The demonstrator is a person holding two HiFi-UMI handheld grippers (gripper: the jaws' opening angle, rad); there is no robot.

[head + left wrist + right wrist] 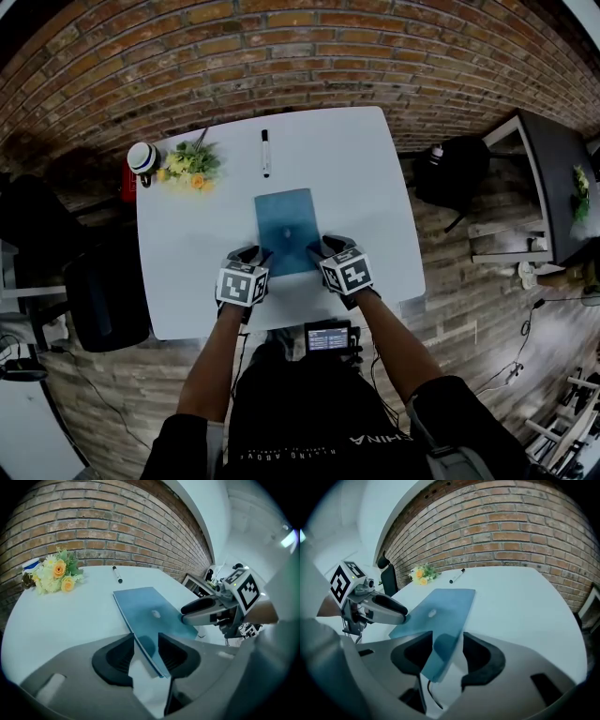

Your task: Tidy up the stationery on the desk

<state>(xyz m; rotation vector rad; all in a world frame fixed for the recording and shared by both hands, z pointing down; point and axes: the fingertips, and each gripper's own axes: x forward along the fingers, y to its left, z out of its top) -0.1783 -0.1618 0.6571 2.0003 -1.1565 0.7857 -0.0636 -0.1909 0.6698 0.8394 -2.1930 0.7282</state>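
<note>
Both near corners of the blue folder [287, 225], laid lengthwise toward the desk's [375, 187] far edge, are straddled by the spread left gripper [257, 254] and right gripper [318, 249]; jaw gaps are shown only in gripper views.

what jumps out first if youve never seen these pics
The blue notebook mid-table, its near corners sitting between the fingers of the left gripper and right gripper. Then the yellow flowers at the white table's far left corner, and a black marker lying beyond the notebook.
</note>
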